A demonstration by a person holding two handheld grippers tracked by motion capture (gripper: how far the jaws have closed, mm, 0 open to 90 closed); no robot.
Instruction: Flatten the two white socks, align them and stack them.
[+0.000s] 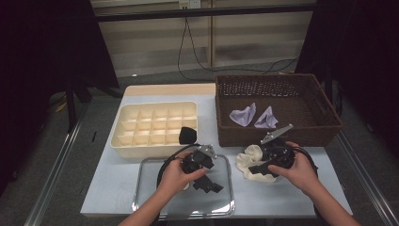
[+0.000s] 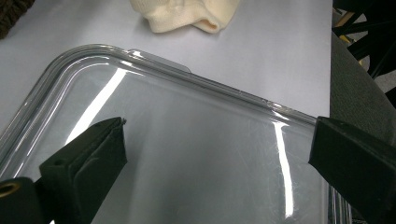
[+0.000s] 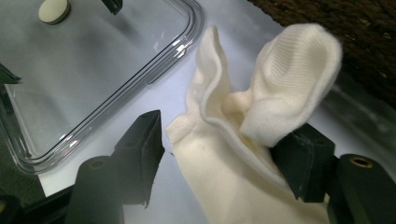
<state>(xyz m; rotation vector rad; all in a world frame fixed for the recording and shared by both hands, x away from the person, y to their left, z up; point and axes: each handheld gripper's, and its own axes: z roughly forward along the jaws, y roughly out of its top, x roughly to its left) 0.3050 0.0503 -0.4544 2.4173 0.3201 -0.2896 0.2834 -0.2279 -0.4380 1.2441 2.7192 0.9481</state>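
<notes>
At lower right of the high view, the right claw (image 1: 258, 170) stands released around the cream sock (image 1: 248, 163); the left claw (image 1: 210, 184), released, hovers over the clear tray (image 1: 229, 188) at lower centre.

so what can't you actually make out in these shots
- Cream sock: high view, the right gripper and hand cover part of it; right gripper view, the bottom edge cuts it off.
- Black item in the divided organizer: high view, too small and dark to identify.
- Clear tray: left gripper view, cut off by the frame edges.
</notes>
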